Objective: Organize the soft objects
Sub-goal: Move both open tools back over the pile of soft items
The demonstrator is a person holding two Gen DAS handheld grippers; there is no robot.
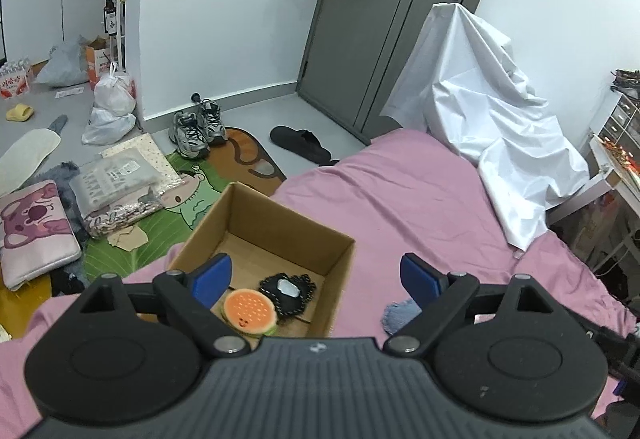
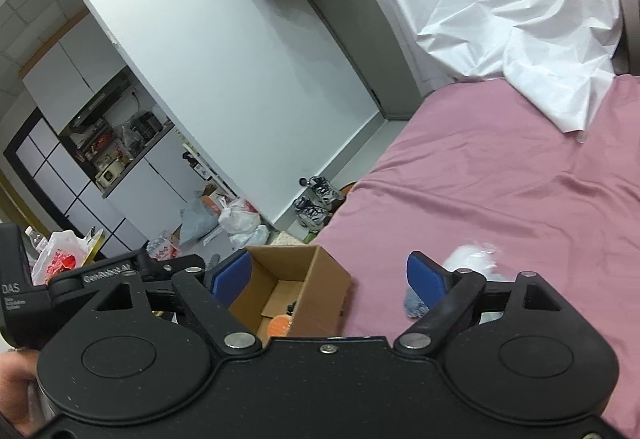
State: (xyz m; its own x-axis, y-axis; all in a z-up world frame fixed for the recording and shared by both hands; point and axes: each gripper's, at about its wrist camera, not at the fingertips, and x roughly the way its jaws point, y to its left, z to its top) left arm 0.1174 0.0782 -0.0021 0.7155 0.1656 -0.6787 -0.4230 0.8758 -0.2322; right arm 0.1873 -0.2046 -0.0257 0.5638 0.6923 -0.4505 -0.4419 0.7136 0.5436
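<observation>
An open cardboard box (image 1: 276, 223) stands on the pink bed sheet (image 1: 420, 207). In its near corner lie a round orange burger-like plush (image 1: 250, 309) and a black pouch with a white patch (image 1: 288, 289). My left gripper (image 1: 314, 277) hovers above the box's near side, open, with nothing between its blue pads. A blue-grey fabric piece (image 1: 396, 315) lies on the sheet just right of the box. In the right wrist view my right gripper (image 2: 329, 277) is open and empty above the box (image 2: 296, 279). A white fluffy item (image 2: 474, 257) and the blue-grey fabric (image 2: 414, 305) sit by its right finger.
A white sheet-draped chair (image 1: 492, 111) stands at the bed's far end beside a grey door (image 1: 380, 23). On the floor to the left are sneakers (image 1: 196, 129), a black slipper (image 1: 300, 143), packaged bedding (image 1: 116, 195), plastic bags (image 1: 112, 107) and a pink cushion (image 1: 32, 231). A desk (image 1: 616, 163) is on the right.
</observation>
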